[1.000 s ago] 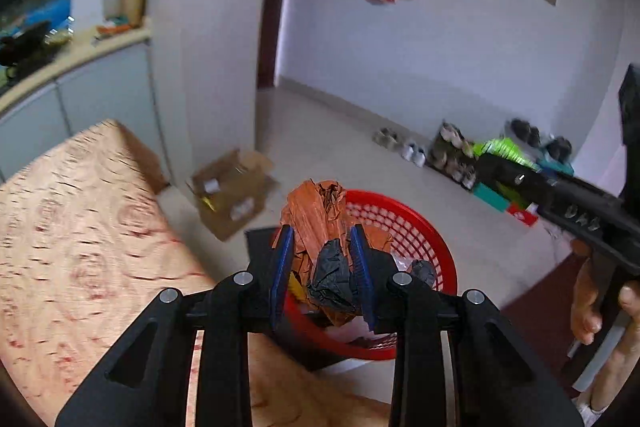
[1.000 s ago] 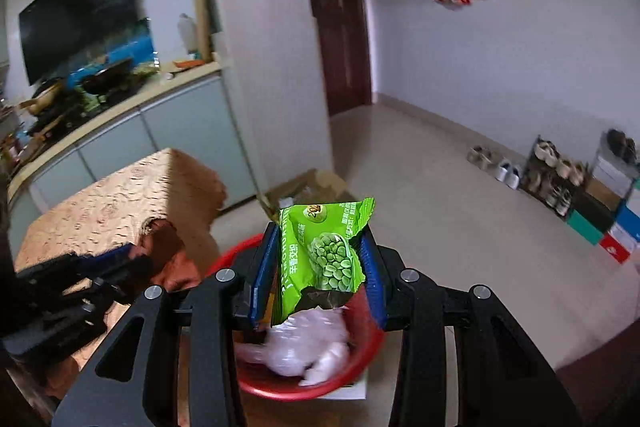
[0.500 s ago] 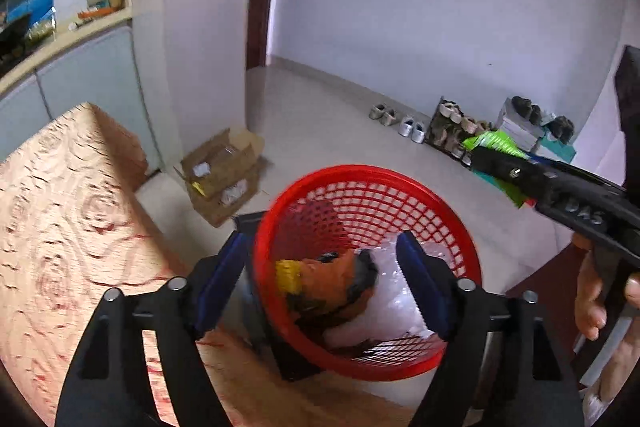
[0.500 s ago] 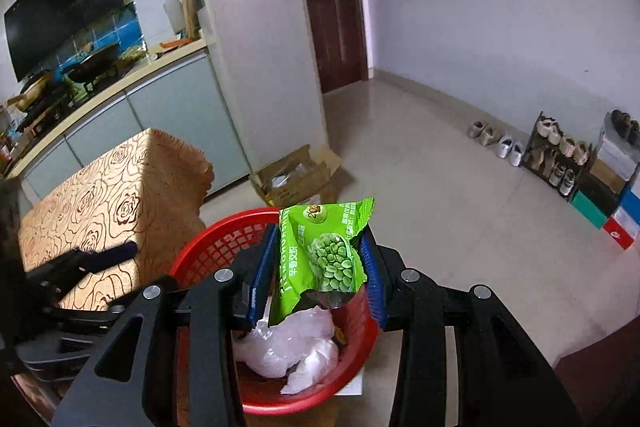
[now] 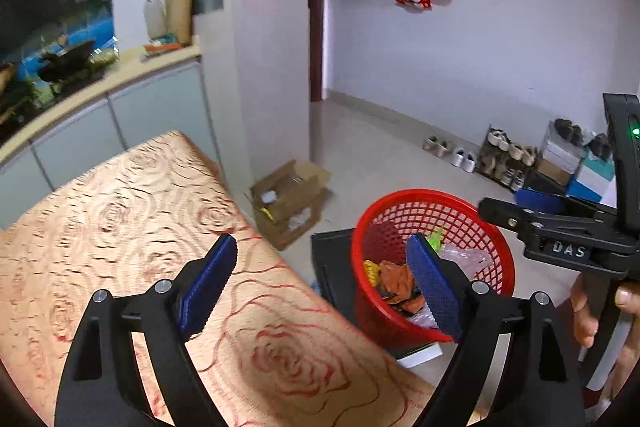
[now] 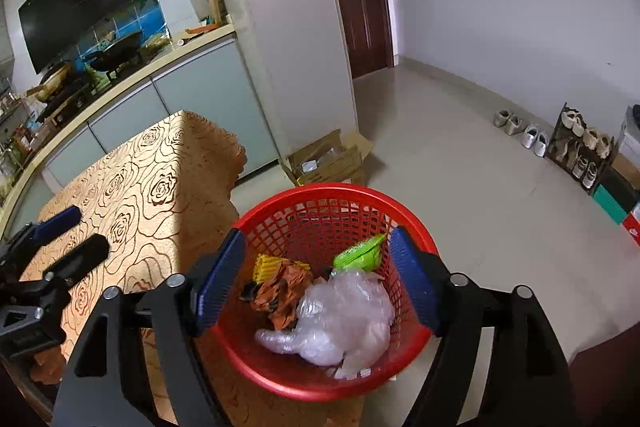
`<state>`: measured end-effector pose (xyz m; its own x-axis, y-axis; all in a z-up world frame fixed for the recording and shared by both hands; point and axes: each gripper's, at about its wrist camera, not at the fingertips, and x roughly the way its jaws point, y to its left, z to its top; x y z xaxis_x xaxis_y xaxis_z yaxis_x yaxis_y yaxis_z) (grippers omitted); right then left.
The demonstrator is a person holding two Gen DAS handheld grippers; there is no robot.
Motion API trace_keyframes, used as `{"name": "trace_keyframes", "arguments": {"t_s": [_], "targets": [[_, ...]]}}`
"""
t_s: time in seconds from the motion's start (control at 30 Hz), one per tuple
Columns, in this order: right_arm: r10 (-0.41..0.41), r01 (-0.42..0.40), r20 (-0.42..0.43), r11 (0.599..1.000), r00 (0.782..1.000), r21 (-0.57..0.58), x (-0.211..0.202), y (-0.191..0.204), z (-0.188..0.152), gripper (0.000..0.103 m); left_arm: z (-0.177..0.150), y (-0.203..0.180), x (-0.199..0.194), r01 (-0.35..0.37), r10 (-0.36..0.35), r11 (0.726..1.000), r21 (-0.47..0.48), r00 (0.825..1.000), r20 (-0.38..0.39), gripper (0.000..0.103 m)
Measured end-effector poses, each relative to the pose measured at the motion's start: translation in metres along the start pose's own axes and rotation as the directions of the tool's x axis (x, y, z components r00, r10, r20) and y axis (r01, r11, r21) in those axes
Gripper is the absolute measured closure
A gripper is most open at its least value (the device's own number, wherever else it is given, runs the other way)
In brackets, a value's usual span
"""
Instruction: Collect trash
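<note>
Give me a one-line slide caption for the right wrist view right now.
Right gripper, jaws just opened and empty, above red mesh plastic basket holding green snack packet, crumpled orange wrapper, clear plastic bag.

One red plastic mesh basket (image 6: 332, 391). Trash inside, four pieces: one crumpled clear plastic bag (image 6: 344, 323), one green snack packet (image 6: 360, 255), one crumpled orange wrapper (image 6: 284, 287), one yellow ribbed piece (image 6: 269, 265). One open cardboard box (image 6: 328, 163) on floor. Two black two-finger grippers with blue pads: left (image 5: 320, 291), right (image 6: 316, 283).
</note>
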<state>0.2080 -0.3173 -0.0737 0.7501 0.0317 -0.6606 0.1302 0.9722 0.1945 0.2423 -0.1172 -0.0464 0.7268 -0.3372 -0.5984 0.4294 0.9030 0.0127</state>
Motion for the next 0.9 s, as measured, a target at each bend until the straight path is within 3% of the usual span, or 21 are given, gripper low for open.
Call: {"name": "trace_keyframes", "arguments": {"t_s": [0.2,0.4,0.63,0.9], "targets": [[-0.004,0.004,0.031,1.0,0.999,-0.009,-0.035,0.017,-0.018,0.012,-0.006,0.0,-0.042,-0.066,0.066,0.998,-0.01,0.997,0.048,0.017],[-0.033,0.036,0.114,0.999,0.993,-0.019,-0.081,0.04,-0.041,0.006,-0.016,0.001,-0.088,-0.116,0.12,0.992,-0.043,0.987,0.106,0.015],[-0.059,0.069,0.193,0.997,0.979,-0.046,-0.123,0.063,-0.069,0.007,-0.04,-0.004,-0.129,-0.153,0.162,0.985,-0.075,0.977,0.142,0.013],[-0.071,0.082,0.223,0.996,0.972,-0.044,-0.148,0.073,-0.097,0.007,-0.067,-0.007,-0.161,-0.17,0.183,0.981,-0.092,0.97,0.159,0.013]]}}
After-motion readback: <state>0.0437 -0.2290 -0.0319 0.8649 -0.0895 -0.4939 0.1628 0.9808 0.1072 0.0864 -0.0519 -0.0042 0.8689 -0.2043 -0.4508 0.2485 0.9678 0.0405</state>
